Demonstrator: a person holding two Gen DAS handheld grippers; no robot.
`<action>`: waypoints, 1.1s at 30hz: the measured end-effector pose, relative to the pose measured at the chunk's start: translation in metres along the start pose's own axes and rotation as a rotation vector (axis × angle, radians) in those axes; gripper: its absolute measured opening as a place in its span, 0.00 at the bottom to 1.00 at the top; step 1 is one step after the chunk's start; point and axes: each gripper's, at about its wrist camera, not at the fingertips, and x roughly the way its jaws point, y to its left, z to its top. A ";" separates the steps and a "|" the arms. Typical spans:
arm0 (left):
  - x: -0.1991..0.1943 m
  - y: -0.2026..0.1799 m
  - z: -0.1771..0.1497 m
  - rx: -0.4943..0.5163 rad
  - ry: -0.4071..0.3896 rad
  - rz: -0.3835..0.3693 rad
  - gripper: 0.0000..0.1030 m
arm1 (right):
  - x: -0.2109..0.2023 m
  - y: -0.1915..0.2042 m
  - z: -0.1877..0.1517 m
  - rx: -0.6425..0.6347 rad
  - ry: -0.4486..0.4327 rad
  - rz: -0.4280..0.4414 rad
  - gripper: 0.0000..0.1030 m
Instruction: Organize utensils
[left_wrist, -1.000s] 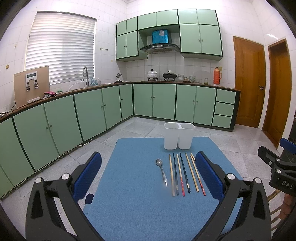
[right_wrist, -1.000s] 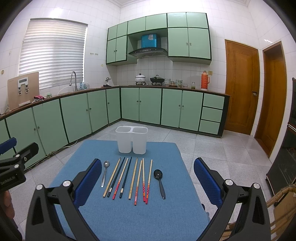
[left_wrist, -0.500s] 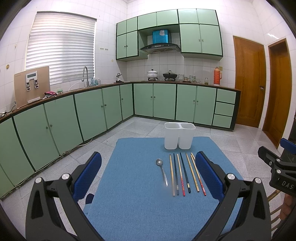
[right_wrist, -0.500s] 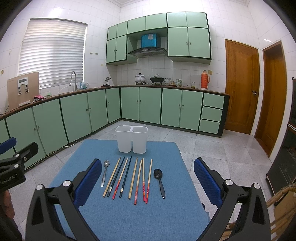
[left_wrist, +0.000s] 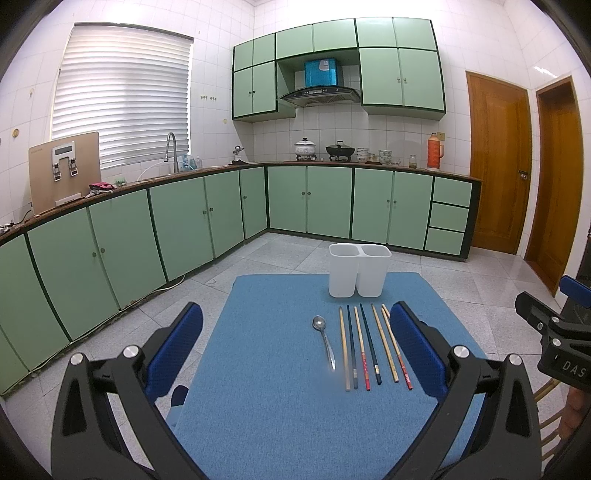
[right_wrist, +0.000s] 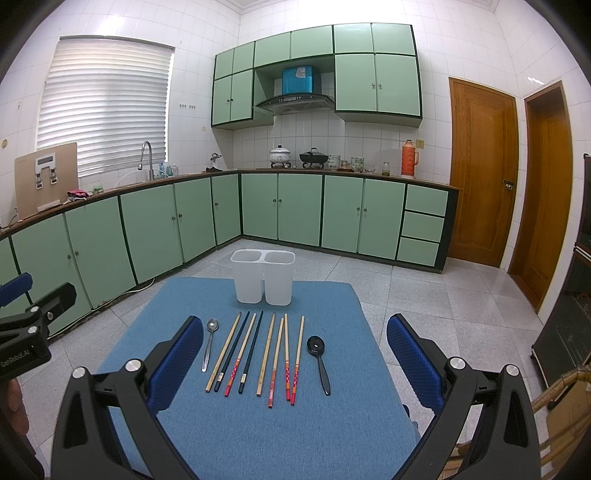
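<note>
Chopsticks (right_wrist: 258, 354) ahead btwn R gripper (right_wrist: 294, 360) jaws.

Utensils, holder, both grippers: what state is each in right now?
Holder: upright, both compartments empty.
Metal spoon: flat on the mat.
Chopsticks: flat in a row.
Black spoon: flat, rightmost.
Left gripper: open, empty.
Right gripper: open, empty.

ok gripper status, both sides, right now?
left gripper: jaws open, holding nothing, above the blue mat.
right gripper: jaws open, holding nothing, above the row of chopsticks.
</note>
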 end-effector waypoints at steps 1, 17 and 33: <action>0.000 0.000 0.000 0.000 0.001 0.000 0.95 | 0.000 0.000 0.000 0.000 0.001 0.000 0.94; -0.001 0.002 0.001 0.000 0.002 0.000 0.95 | 0.001 0.004 -0.004 0.000 0.004 0.000 0.94; -0.004 0.021 0.001 -0.003 0.018 0.004 0.95 | 0.019 0.006 -0.011 -0.004 0.021 -0.004 0.94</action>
